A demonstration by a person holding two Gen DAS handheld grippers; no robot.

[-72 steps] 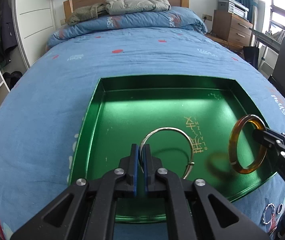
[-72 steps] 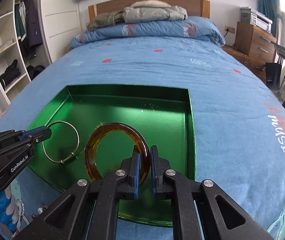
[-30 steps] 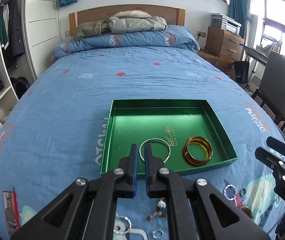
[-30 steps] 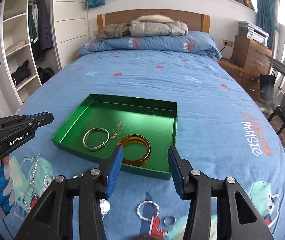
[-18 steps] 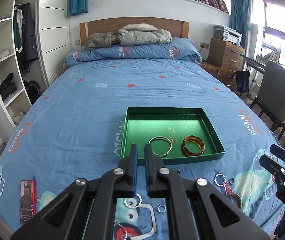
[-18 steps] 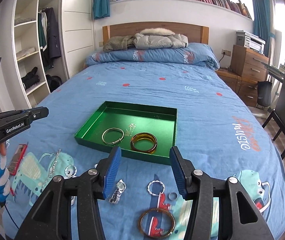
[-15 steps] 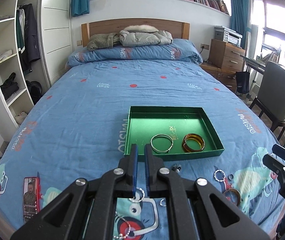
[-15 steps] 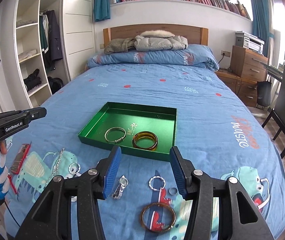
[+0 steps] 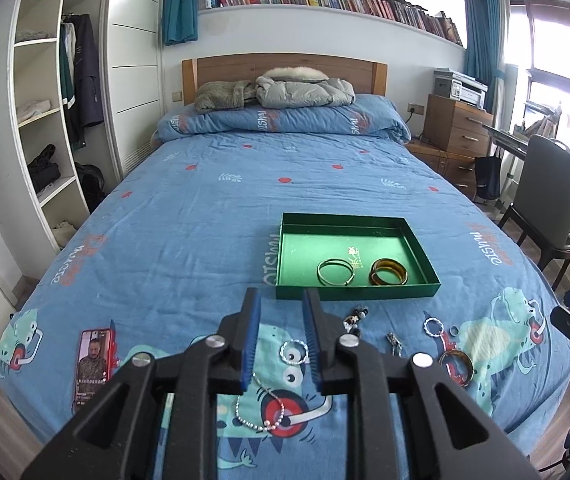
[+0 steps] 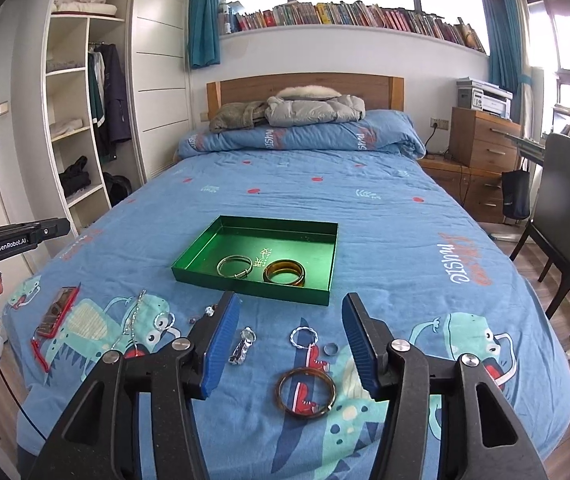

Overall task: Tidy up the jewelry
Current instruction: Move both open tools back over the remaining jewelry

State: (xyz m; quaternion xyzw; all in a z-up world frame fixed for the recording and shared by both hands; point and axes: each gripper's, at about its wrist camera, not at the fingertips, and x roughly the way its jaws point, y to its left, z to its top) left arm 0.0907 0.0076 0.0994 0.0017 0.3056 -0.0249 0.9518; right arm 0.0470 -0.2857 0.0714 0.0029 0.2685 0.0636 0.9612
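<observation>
— What's in front of your left gripper?

— Its jaws are apart with nothing between them. Off to their left lies a red phone on the blue bedspread. Seen through the gap between the jaws are a small twisted silver ring and, nearer you, a beaded silver chain. Ahead and slightly right of the jaws sits the green tray, with a thin silver bangle on the left and an amber bangle just beside it (close, though I cannot tell whether they touch).

— And your right gripper?

— Its jaws stand wide apart, empty. Just left of the left jaw a silver chain trails across the cover. Inside the gap, from left to right: a small watch-like piece, a twisted ring, a plain band. Closer to you, between the jaws, lies a brown bangle. The tray is straight ahead beyond the tips.
</observation>
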